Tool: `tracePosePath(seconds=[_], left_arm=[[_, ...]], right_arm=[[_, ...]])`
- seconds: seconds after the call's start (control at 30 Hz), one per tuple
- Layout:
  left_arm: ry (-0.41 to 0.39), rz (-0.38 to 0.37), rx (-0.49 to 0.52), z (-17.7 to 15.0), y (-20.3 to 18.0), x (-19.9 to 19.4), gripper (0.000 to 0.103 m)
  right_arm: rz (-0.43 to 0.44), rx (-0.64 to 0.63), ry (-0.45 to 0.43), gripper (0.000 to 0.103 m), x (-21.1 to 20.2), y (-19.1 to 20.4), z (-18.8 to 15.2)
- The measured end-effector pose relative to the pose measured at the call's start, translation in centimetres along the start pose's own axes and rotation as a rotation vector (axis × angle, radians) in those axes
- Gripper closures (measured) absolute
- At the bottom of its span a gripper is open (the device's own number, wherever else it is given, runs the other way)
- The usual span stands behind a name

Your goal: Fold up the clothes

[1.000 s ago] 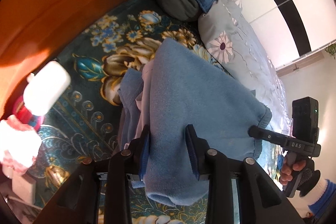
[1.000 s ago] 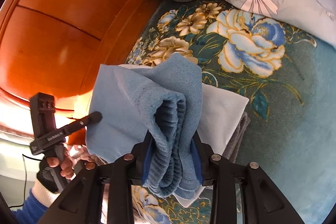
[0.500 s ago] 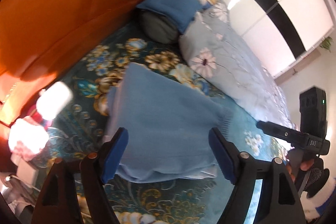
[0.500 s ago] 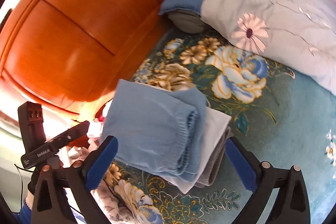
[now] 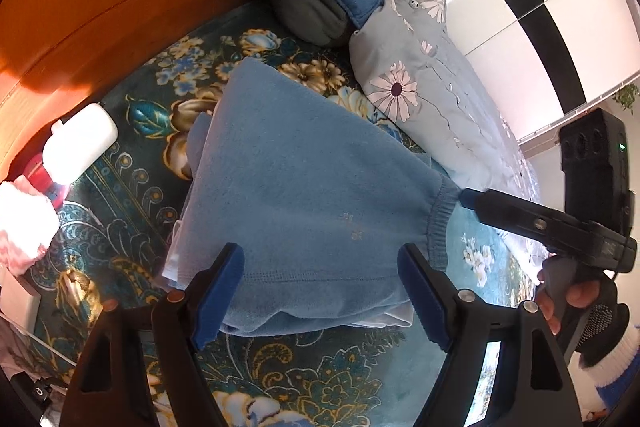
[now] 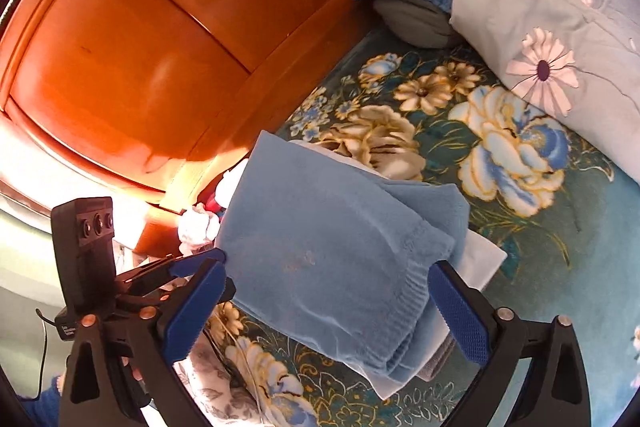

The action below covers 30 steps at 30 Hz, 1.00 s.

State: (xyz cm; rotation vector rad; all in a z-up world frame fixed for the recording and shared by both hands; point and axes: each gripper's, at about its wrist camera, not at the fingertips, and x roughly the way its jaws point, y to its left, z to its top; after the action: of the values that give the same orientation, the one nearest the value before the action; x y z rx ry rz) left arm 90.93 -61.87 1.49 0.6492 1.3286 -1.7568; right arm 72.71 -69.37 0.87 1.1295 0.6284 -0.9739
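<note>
Floral bedspread (image 5: 132,131) serves as our work surface. The folded blue sweater (image 5: 304,195) lies flat on it, atop a small stack of white and grey garments, likely the finished pile. Left gripper (image 5: 320,291) and right gripper (image 6: 332,311) both gape wide, jaws just opened, straddling the sweater's near edges, gripping nothing.

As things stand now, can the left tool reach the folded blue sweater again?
Probably yes. The left tool is open just above the near edge of the blue sweater, and nothing lies between them. The right tool is only at its far corner.
</note>
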Motion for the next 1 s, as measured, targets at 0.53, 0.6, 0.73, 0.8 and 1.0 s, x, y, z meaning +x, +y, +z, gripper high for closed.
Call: tracePosePath(seconds=[0.53, 0.6, 0.73, 0.8, 1.0], left_arm=[[0.012, -0.043, -0.05, -0.3, 1.7, 1.6, 0.023], [0.015, -0.043, -0.053, -0.3, 1.8, 1.8, 0.023], [0.013, -0.042, -0.061, -0.1, 1.7, 1.7, 0.023], [0.008, -0.035, -0.054, 0.0, 1.3, 1.4, 0.023], [-0.027, 0.029, 0.011, -0.5, -0.4, 0.0, 0.023]], right_arm=[[-0.069, 0.067, 0.083, 0.074, 3.4, -4.0, 1.4], [-0.075, 0.077, 0.087, 0.074, 3.9, -4.4, 1.4], [-0.072, 0.104, 0.083, 0.074, 4.3, -4.8, 1.4], [-0.069, 0.099, 0.074, 0.074, 3.9, -4.5, 1.4], [-0.08, 0.064, 0.016, 0.069, 1.1, -2.7, 0.6]])
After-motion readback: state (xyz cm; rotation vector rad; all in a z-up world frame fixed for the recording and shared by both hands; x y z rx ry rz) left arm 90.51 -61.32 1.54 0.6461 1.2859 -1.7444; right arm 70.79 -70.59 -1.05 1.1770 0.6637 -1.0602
